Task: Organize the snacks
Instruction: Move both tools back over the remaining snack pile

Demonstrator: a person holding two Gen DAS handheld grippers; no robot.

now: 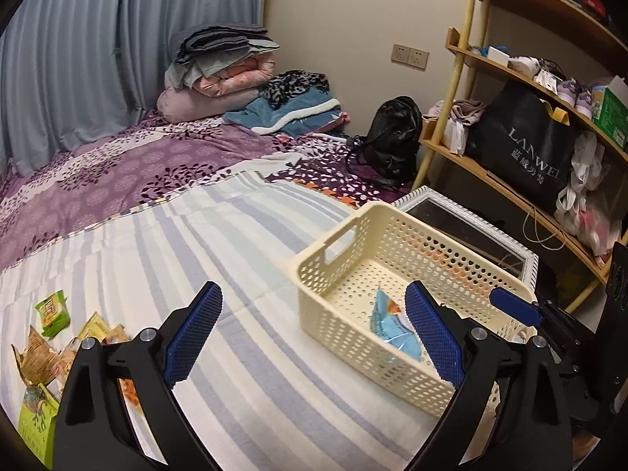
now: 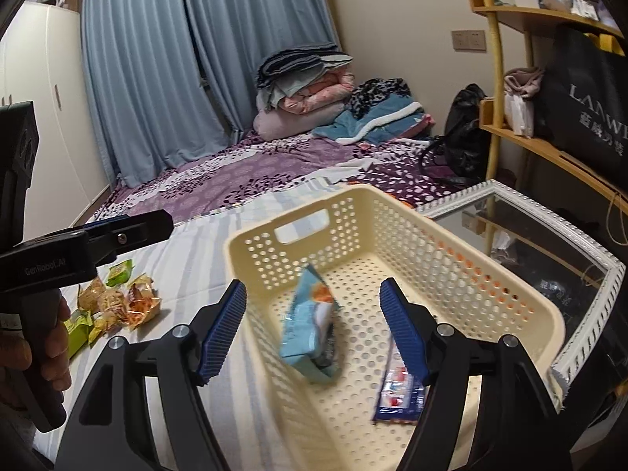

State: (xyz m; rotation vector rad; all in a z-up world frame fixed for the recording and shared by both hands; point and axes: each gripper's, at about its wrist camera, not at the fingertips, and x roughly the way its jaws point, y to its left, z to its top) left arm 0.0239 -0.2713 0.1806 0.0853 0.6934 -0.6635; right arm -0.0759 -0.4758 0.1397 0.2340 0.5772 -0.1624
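Observation:
A cream perforated basket [image 1: 353, 337] [image 2: 353, 216] sits on the striped sheet at the bed's right side. Inside it, a light-blue snack packet [image 1: 392, 325] [image 2: 310, 325] stands tilted and blurred, and a dark blue and red packet [image 2: 400, 396] lies flat on the floor. My right gripper [image 2: 314, 294] is open above the basket's near left corner, with the light-blue packet loose between its pads. My left gripper [image 1: 314, 314] is open wide and empty beside the basket's left wall. Several green and orange snack packets [image 1: 51, 314] [image 2: 117, 298] lie in a pile at the left.
A white-framed glass panel [image 1: 471, 227] [image 2: 530, 235] lies just right of the basket. Wooden shelves [image 1: 510, 188] with bags stand beyond it. A black backpack [image 1: 392, 137] and folded bedding [image 1: 219, 74] sit at the bed's far end. A hand [image 2: 39, 345] holds the left gripper.

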